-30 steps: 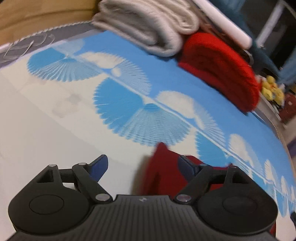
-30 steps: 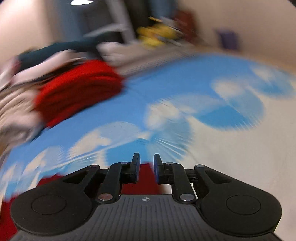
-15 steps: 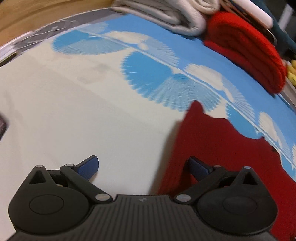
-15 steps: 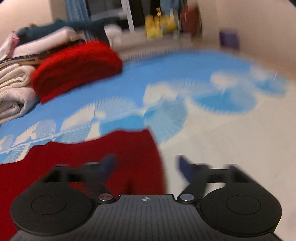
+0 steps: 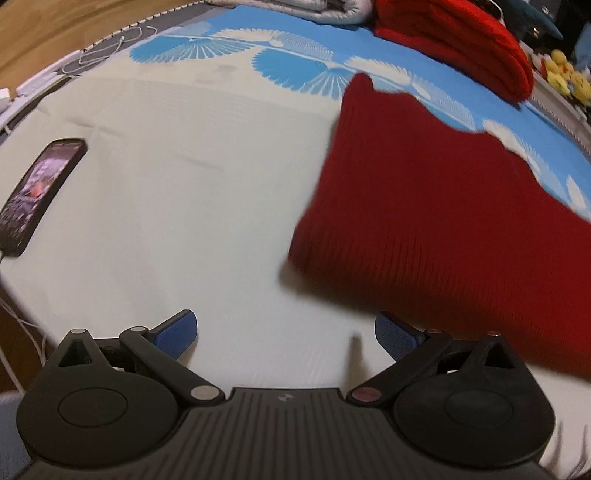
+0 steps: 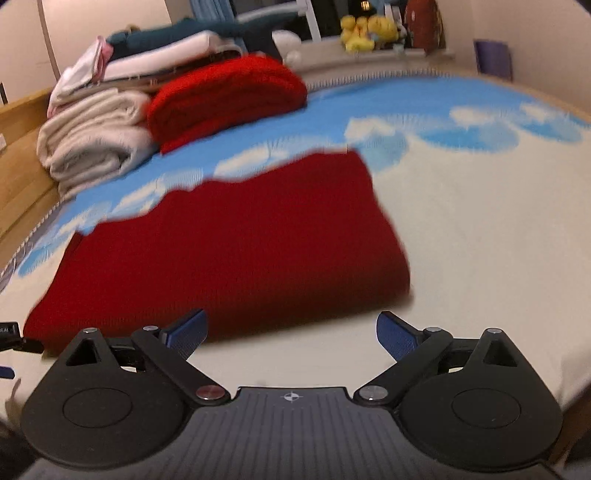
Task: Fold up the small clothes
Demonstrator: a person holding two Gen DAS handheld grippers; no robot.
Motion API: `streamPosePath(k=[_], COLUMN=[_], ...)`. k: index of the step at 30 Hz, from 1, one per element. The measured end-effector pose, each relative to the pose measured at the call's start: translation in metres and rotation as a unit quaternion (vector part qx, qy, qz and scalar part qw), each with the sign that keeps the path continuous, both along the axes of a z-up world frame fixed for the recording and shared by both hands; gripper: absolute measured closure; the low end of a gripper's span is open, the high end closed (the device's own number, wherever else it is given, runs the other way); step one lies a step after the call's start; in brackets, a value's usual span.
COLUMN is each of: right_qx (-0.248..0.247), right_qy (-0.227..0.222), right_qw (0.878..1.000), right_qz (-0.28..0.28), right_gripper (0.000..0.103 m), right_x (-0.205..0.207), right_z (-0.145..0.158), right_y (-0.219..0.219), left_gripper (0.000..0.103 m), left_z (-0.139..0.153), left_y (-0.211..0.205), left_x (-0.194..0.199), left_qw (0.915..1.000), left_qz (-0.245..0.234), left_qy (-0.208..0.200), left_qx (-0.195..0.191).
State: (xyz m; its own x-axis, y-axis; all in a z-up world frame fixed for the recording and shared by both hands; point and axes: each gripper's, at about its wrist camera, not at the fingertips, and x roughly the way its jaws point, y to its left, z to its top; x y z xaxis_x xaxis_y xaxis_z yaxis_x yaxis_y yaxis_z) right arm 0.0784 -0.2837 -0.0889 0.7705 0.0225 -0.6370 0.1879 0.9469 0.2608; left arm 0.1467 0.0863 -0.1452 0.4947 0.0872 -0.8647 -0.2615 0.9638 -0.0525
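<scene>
A dark red knit garment [image 5: 436, 206] lies folded flat on the cream and blue bedspread [image 5: 184, 206]. It also shows in the right wrist view [image 6: 236, 251]. My left gripper [image 5: 286, 334] is open and empty, just in front of the garment's near left corner. My right gripper [image 6: 291, 332] is open and empty, just in front of the garment's near edge. Neither gripper touches the cloth.
A phone [image 5: 37, 192] lies on the bedspread at the far left. At the back are a bright red folded knit [image 6: 229, 99], beige folded blankets [image 6: 96, 140] and a stack of other clothes [image 6: 159, 55]. Yellow plush toys [image 6: 369, 31] sit on a ledge behind.
My right gripper opened and let go of the garment. Both grippers pulled back from it, so the whole folded garment now shows lying flat.
</scene>
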Motion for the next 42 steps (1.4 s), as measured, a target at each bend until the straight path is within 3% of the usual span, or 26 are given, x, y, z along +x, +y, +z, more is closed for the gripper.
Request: streamPosePath(k=[6,12,19,24,26,36,42], right_qx=[-0.011,0.013,0.015,0.061,0.082,0.149,0.175], right_qy=[-0.015,-0.016,-0.028,-0.038,-0.036,-0.005,0.003], right_qw=[1.000,1.000,0.999,0.997,0.996,0.985,0.977], right_qz=[0.009,0.019,0.033,-0.006,-0.025,-0.087,-0.121], right_gripper=[0.005,0.005,0.005,0.005,0.005,0.005,0.005], right_x=[-0.025,-0.043,-0.052,-0.051,-0.049,-0.031,-0.006], right_z=[0.000,-0.001,0.002,0.002,-0.002,-0.021,-0.027], right_y=[0.023,0.034,0.031,0.013,0.006,-0.020,-0.035], left_gripper=[0.000,0.000,0.000,0.000,0.000,0.000,0.000], left_z=[0.004,0.006,0.009,0.018,0.014,0.007,0.009], left_y=[-0.020,-0.027,-0.034,-0.024,-0.023,-0.024,-0.026], left_x=[-0.038,-0.061,-0.069,-0.069,-0.067,-0.053,-0.036], left_qw=[0.9977,0.9976,0.9926,0.9928,0.9938,0.9951,0.9932], left_qz=[-0.024,-0.030,-0.050,-0.043,-0.033,-0.071,-0.087], left_qy=[-0.036,-0.044,-0.052,-0.076,-0.065,-0.048,-0.037], left_qx=[0.052,0.045,0.098,0.082,0.084,0.051,0.068])
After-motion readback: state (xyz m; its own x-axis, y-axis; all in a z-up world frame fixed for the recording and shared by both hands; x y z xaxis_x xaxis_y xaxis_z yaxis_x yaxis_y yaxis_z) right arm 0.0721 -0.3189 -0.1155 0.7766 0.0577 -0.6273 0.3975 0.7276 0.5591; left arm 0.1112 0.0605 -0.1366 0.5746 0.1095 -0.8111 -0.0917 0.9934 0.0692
